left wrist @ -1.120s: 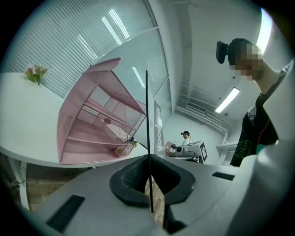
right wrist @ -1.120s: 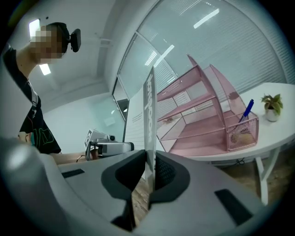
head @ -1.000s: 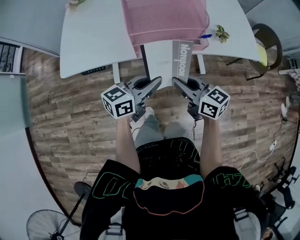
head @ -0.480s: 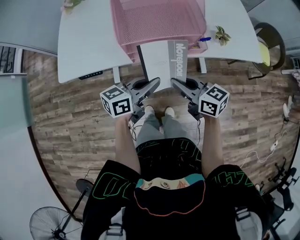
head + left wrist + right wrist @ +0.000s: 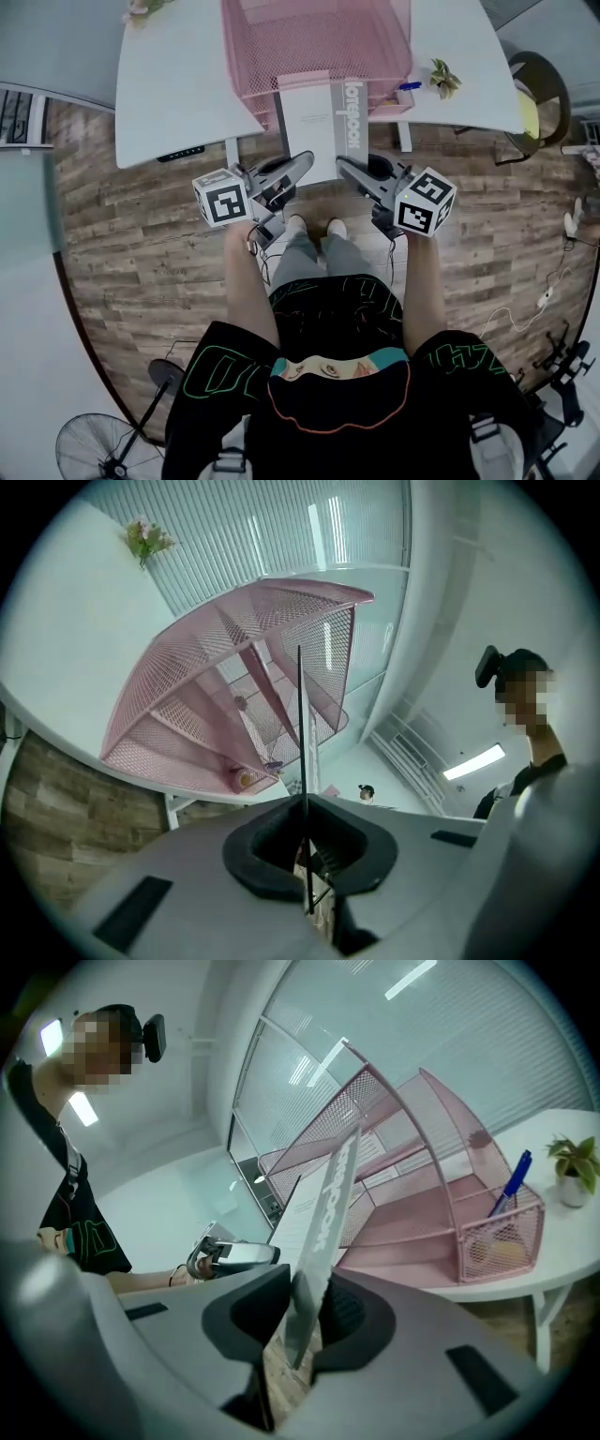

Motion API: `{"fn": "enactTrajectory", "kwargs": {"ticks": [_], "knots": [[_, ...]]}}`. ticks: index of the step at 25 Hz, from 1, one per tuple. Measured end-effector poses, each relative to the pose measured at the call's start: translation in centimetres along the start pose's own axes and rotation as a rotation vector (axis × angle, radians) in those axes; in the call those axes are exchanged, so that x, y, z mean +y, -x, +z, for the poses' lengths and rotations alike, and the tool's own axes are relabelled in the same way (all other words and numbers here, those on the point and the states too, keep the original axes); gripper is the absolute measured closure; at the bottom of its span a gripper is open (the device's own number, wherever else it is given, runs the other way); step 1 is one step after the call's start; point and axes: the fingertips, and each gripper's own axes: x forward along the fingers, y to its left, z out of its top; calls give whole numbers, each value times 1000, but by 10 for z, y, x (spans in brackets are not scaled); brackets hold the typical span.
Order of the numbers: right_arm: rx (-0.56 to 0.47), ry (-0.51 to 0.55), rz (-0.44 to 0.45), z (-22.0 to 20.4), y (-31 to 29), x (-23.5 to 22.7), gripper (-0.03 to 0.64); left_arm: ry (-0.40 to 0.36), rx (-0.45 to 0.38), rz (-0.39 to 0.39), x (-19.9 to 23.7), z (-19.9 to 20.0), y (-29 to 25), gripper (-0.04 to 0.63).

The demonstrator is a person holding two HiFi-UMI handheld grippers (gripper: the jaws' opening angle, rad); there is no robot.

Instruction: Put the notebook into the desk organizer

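The white desk (image 5: 178, 89) in front of me carries a pink mesh desk organizer (image 5: 319, 42), standing at its middle close to the near edge. A small potted plant (image 5: 442, 75) sits just to the organizer's right, also near the edge, and a sprig of flowers (image 5: 142, 7) stands at the far left. Below, the wood-plank floor (image 5: 122, 253) bears my shoes (image 5: 298, 225) just short of the desk, a fan (image 5: 98, 452) behind me on the left, a white cable (image 5: 525, 305) on the right, and a chair (image 5: 536, 89) beside the desk's right end.
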Motion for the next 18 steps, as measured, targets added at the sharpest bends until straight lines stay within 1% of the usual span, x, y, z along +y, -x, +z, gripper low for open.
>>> {"fn": "enactTrajectory", "kwargs": {"ticks": [3, 6, 7, 9, 12, 15, 18], "knots": [[-5, 30, -10, 8, -1, -2, 548, 19, -12, -16, -1, 8, -3, 589], [7, 64, -31, 14, -2, -7, 533, 37, -12, -16, 2, 15, -7, 589], [17, 77, -38, 16, -3, -9, 518, 46, -14, -17, 3, 17, -9, 588], [45, 105, -57, 17, -4, -13, 453, 81, -29, -29, 4, 22, -12, 583], [68, 155, -94, 23, -2, -14, 424, 139, -72, -46, 3, 31, -12, 581], [106, 237, -134, 28, 0, -10, 402, 204, -97, -55, 0, 36, -10, 577], [157, 341, -175, 33, 0, -7, 398, 233, -88, -52, -1, 36, -12, 577]]}}
